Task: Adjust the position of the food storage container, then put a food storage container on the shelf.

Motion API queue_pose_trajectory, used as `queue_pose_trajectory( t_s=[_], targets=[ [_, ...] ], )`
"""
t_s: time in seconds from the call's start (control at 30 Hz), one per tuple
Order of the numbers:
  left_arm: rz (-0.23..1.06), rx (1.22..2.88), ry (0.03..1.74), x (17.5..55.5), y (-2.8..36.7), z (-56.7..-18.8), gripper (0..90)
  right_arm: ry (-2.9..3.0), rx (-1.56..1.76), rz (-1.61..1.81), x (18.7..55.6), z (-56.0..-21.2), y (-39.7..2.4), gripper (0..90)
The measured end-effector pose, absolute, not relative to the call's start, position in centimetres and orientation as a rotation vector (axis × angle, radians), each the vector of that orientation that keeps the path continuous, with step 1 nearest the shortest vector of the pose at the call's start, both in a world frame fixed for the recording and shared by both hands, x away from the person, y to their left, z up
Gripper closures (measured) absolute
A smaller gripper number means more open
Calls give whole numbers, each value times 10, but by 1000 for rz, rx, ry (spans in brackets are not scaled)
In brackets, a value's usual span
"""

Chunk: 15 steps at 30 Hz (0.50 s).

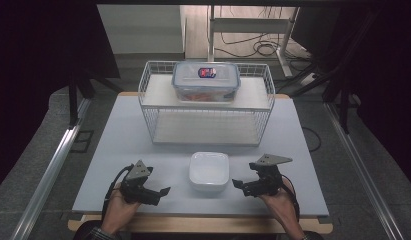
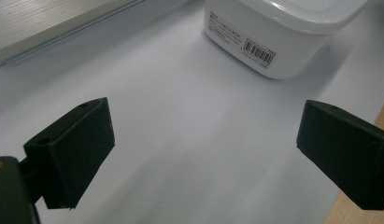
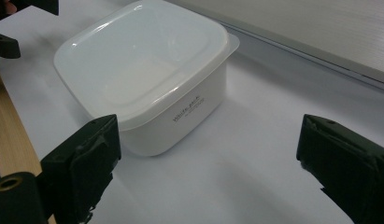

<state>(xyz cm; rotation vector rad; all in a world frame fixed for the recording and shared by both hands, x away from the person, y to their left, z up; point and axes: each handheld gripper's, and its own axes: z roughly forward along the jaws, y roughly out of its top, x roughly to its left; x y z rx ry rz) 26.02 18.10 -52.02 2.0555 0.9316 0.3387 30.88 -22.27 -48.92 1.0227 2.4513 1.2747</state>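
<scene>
Sitting lidded between both tools, white square container (image 1: 209,171) looks glossy.

Wire basket (image 1: 148,107) at table's (image 1: 118,165) far edge; clear lidded box (image 1: 206,81) on its shelf.

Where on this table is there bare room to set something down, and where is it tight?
Bare tabletop lies left of the white container, between the wire rack and the left gripper. A matching patch lies right of the container, beyond the right gripper. It is crowded at the front middle, where both open grippers flank the container, and at the back, where the rack holds a clear lidded box.
</scene>
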Motion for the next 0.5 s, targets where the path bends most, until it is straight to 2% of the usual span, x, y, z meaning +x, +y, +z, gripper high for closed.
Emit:
queue_pose_trajectory(
  t_s=[0.5],
  targets=[
    [307, 2046, 942, 260, 178, -517, 33, 2462, 1025, 1247, 309, -489, -219, 22]
  ],
)
